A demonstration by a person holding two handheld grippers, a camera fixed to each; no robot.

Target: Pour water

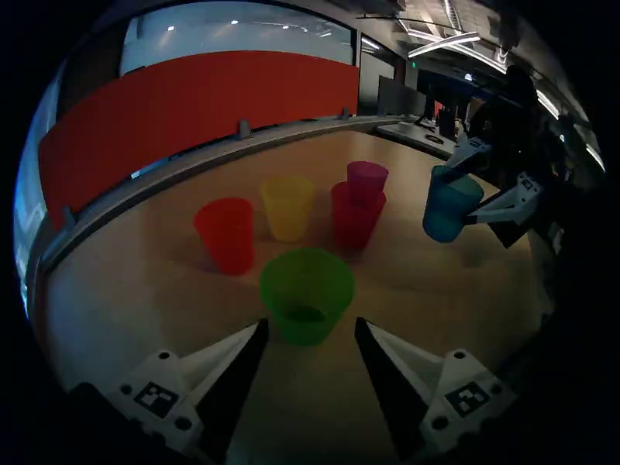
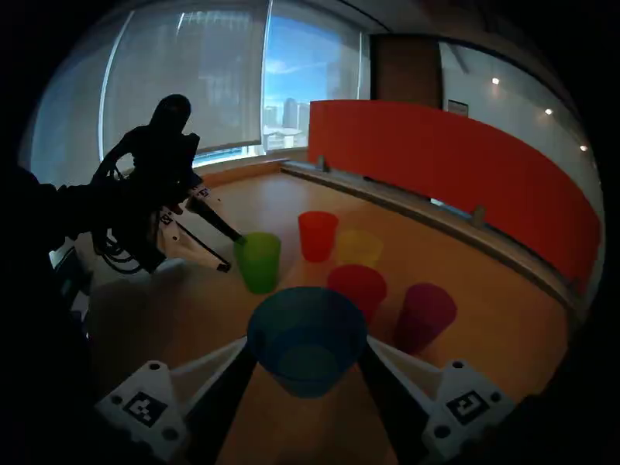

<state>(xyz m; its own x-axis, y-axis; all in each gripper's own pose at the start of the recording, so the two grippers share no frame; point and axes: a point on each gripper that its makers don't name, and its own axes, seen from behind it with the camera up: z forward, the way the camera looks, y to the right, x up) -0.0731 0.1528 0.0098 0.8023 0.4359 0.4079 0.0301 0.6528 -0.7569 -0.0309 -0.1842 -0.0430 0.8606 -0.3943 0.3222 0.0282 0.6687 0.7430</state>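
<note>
A green cup [image 1: 306, 291] stands upright on the wooden table [image 1: 434, 294], right in front of my left gripper [image 1: 310, 324]. That gripper is open, its fingertips on either side of the cup's base with a small gap each side. My right gripper [image 2: 306, 349] is shut on a blue cup [image 2: 306, 341] and holds it upright above the table. In the left gripper view the blue cup [image 1: 449, 205] hangs at the right in the right gripper [image 1: 457, 194]. In the right gripper view the left gripper [image 2: 234, 253] sits by the green cup [image 2: 258, 261]. Whether either cup holds water I cannot tell.
Behind the green cup stand an orange cup [image 1: 226, 232], a yellow cup [image 1: 288, 205], a red cup [image 1: 356, 213] and a magenta cup [image 1: 366, 177]. A red partition [image 1: 194, 108] runs along the table's far edge. A person's dark outline [image 2: 163, 163] stands behind the left gripper.
</note>
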